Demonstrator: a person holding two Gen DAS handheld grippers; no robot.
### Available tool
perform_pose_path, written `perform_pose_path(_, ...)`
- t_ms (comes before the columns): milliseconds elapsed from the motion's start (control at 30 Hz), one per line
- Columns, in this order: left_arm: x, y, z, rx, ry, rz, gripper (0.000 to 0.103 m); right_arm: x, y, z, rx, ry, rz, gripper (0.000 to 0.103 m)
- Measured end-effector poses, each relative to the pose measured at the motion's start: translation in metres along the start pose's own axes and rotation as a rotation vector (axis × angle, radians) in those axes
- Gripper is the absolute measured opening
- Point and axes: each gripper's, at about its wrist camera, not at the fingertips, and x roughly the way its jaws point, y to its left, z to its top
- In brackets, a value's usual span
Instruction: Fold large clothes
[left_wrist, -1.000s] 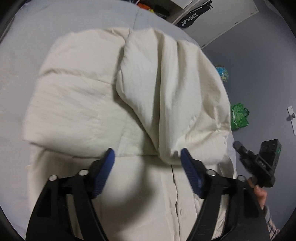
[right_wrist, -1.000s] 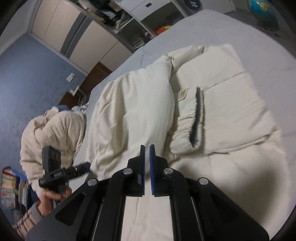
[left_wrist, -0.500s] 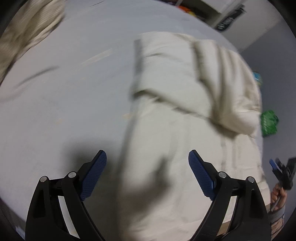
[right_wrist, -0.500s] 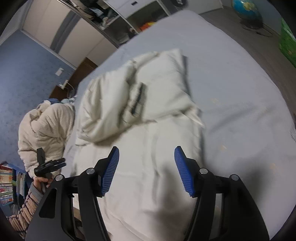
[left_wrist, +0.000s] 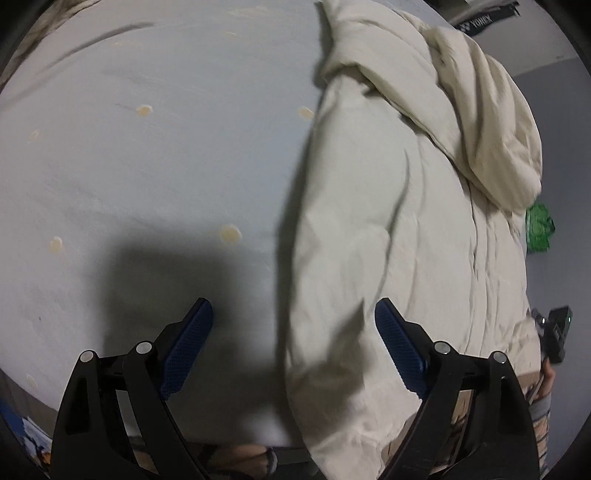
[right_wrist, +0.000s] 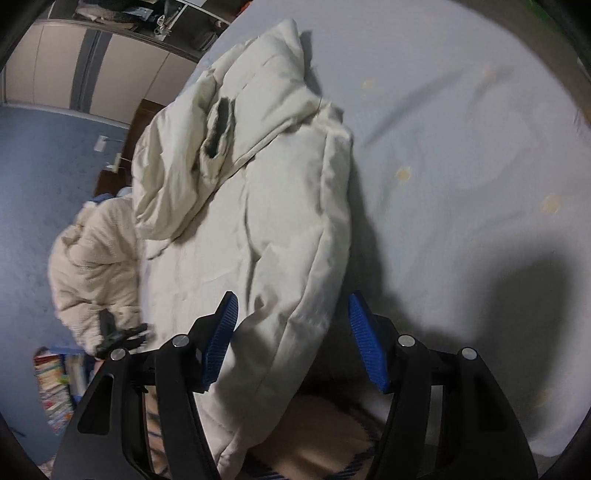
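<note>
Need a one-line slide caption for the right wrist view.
Right gripper, jaws apart, straddles the near edge of a cream padded jacket lying part-folded on a pale blue bed.

Matt, puffy cream cloth jacket (left_wrist: 388, 229)

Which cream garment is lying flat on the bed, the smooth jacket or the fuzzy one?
The smooth jacket; the fuzzy one sits heaped off the bed's edge.

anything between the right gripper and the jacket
Nothing visible. The right gripper is open with the near edge of the cream jacket already lying between its pads, on the bed.
</note>
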Motion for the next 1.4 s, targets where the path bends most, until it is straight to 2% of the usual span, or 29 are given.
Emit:
perform_pose_path(133, 0.006, -0.008, -0.014, 0.006, 0.045, 0.0, 0.081, 0.009, -0.002, -0.007, 0.011, 0.056, 0.092, 0.058)
perform_pose_path(267, 0.012, -0.02, -0.034, 0.016, 0.087, -0.056, 0.073, 0.01, 0.003, -0.011, -0.017, 0.08, 0.108, 0.058)
perform_pose_path(367, 0.013, -0.031, -0.049, 0.051, 0.108, -0.065, 0.064, 0.006, 0.009, -0.015, -0.048, 0.086, 0.128, 0.058)
perform_pose_path(533, 0.006, -0.043, -0.063, 0.097, 0.103, -0.097, 0.04, -0.002, 0.024, -0.02, -0.124, 0.101, 0.137, 0.058)
perform_pose_path(567, 0.004, -0.048, -0.065, 0.109, 0.094, -0.101, 0.038, -0.004, 0.03, -0.022, -0.146, 0.103, 0.14, 0.057)
perform_pose_path(600, 0.001, -0.051, -0.066, 0.125, 0.084, -0.105, 0.031, -0.006, 0.032, -0.023, -0.162, 0.103, 0.14, 0.055)
perform_pose_path(667, -0.006, -0.058, -0.07, 0.157, 0.063, -0.125, 0.027, -0.009, 0.042, -0.026, -0.214, 0.102, 0.129, 0.038)
perform_pose_path(733, -0.014, -0.06, -0.072, 0.185, 0.046, -0.142, 0.024, -0.011, 0.049, -0.029, -0.253, 0.104, 0.112, 0.033)
perform_pose_path(867, -0.026, -0.067, -0.075, 0.226, -0.005, -0.206, 0.022, -0.013, 0.055, -0.031, -0.289, 0.119, 0.098, 0.032)
perform_pose_path(933, -0.032, -0.069, -0.074, 0.239, -0.043, -0.257, 0.019, -0.015, 0.056, -0.032, -0.303, 0.111, 0.101, 0.024)
perform_pose_path(1033, -0.047, -0.071, -0.069, 0.239, -0.107, -0.334, 0.016, -0.024, 0.061, -0.029, -0.297, 0.049, 0.175, 0.018)
perform_pose_path(1167, -0.067, -0.072, -0.056, 0.235, -0.178, -0.4, 0.014, -0.032, 0.071, -0.017, -0.269, -0.03, 0.279, 0.016)
perform_pose_path(1400, -0.105, -0.089, -0.023, 0.249, -0.306, -0.428, 0.013, -0.046, 0.088, 0.017, -0.213, -0.141, 0.398, 0.016)
